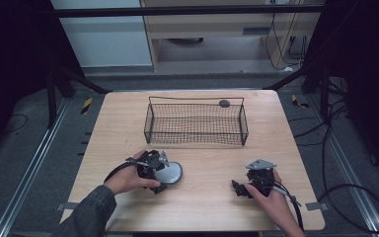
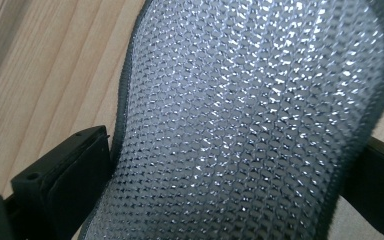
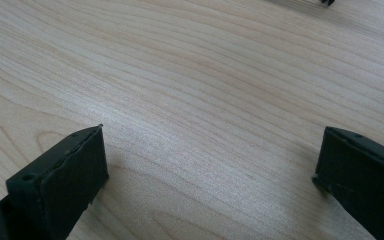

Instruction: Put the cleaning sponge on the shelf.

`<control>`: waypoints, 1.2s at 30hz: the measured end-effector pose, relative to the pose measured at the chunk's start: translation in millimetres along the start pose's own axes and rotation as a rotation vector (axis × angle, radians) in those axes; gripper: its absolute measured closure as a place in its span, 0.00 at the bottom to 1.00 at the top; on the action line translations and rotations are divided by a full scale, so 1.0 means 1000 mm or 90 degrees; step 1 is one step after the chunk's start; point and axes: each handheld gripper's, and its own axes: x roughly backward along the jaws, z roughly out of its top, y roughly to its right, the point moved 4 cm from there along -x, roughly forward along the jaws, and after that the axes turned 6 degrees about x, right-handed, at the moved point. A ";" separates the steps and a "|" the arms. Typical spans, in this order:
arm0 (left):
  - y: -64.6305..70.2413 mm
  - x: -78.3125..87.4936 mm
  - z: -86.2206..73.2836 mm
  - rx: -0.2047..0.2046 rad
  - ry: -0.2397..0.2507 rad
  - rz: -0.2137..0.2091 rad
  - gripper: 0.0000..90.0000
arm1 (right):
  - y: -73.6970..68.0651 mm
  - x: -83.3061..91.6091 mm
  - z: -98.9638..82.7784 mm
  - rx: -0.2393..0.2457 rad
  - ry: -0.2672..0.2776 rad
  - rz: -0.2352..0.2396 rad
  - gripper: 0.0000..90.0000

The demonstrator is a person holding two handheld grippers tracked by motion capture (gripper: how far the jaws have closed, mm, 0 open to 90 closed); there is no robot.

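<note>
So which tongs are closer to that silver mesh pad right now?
Left. The left tongs straddle the silver mesh pad, which lies between their jaws. The right tongs sit well off to its right, over bare table.

Light wooden table (image 1: 202, 197) — a black wire-mesh basket (image 1: 196, 123) stands toward its far side, a small dark round object (image 1: 224, 103) at its back rim. Left gripper (image 1: 164, 174), hand-held, sits over a flat, rounded grey silvery pad (image 1: 171, 173) near the front-left. Right gripper (image 1: 240, 190) rests front-right, well apart from the pad — grey three-cornered plate on top.
</note>
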 end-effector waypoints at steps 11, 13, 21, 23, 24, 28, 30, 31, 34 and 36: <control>-0.001 0.007 0.006 -0.021 -0.006 0.012 0.03 | 0.000 0.000 0.000 0.001 -0.001 0.001 0.00; -0.005 0.003 0.006 -0.008 -0.010 0.013 0.03 | 0.000 0.000 0.000 0.001 -0.001 0.002 0.00; -0.011 -0.004 0.003 0.025 -0.007 -0.029 0.00 | 0.000 0.000 0.000 0.003 -0.001 0.004 0.00; -0.011 -0.004 0.003 0.019 -0.011 -0.030 0.00 | 0.000 0.000 0.000 0.005 -0.001 0.004 0.00; -0.011 -0.004 0.004 0.020 -0.013 -0.030 0.00 | 0.000 0.000 0.000 0.005 -0.001 0.004 0.00; -0.008 -0.001 0.005 0.015 -0.027 -0.024 0.05 | 0.000 0.001 0.000 0.004 -0.002 0.006 0.00; -0.007 0.000 0.005 0.017 -0.027 -0.023 0.06 | 0.000 0.001 0.000 0.004 -0.002 0.005 0.00; -0.007 0.000 0.005 0.015 -0.025 -0.018 0.08 | 0.000 0.001 0.000 0.004 -0.001 0.006 0.00; -0.006 0.005 0.005 0.013 -0.015 -0.009 0.09 | -0.001 0.002 0.000 -0.005 -0.004 0.009 0.00; -0.006 0.009 0.005 0.006 -0.005 0.004 0.12 | -0.001 0.002 0.000 -0.005 -0.004 0.009 0.00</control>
